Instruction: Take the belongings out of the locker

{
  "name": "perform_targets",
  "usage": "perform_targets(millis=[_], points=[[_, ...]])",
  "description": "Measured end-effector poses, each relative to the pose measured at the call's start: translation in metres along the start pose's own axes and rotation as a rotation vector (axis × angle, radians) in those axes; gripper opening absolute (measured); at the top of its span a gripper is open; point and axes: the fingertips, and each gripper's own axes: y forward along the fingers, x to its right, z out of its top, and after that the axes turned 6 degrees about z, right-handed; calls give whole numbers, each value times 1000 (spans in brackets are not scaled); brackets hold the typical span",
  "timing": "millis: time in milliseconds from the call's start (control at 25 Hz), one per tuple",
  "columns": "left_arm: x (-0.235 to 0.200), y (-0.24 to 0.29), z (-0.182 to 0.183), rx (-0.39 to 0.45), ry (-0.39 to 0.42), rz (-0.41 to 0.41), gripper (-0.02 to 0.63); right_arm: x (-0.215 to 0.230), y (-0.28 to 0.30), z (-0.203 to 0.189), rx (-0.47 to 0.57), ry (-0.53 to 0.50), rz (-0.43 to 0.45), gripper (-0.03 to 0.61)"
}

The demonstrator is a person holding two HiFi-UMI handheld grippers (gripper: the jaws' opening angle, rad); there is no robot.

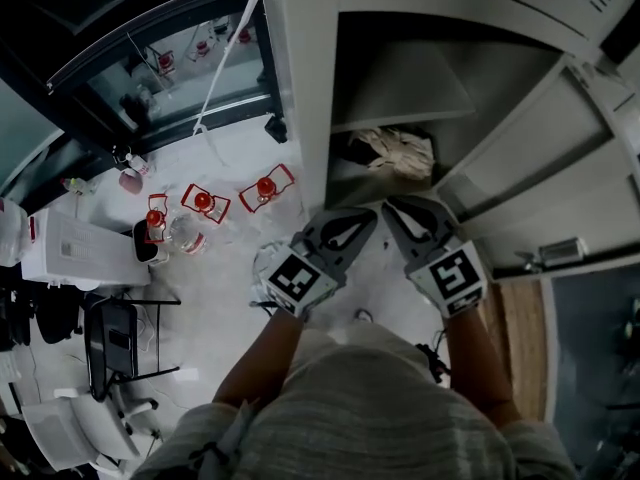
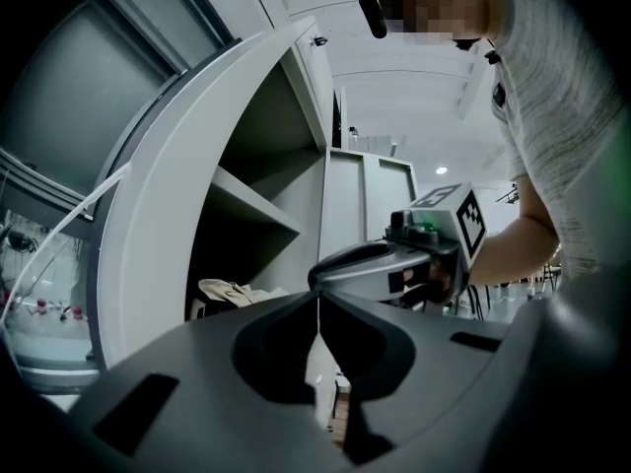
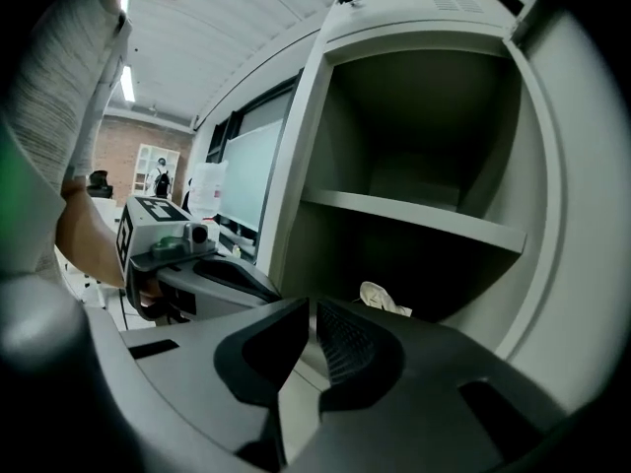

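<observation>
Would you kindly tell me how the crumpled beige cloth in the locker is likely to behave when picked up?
The crumpled beige cloth lies in folds and creases, so it is probably floppy and will drape from wherever it is pinched. It looks thin, so it is likely light. Being soft, it should neither roll nor break.

Crumpled beige cloth heap (image 1: 400,151) on the floor of the open grey locker (image 1: 301,98), beneath its shelf (image 1: 400,90)
</observation>
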Motion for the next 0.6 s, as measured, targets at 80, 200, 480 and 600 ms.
perform_targets(millis=[80, 200, 480, 600], points=[[-1, 1, -3, -2, -4, 6, 3, 3, 4, -2, -23, -25, -4, 4], [-2, 2, -5, -1, -9, 10, 3, 7, 9, -4, -46, -57, -17, 5], [-2, 7, -6, 1, -6, 2, 3, 14, 19, -10, -39, -79, -52, 6], [-1, 7, -7, -5, -6, -4, 3, 15, 21, -11, -47, -82, -56, 6]])
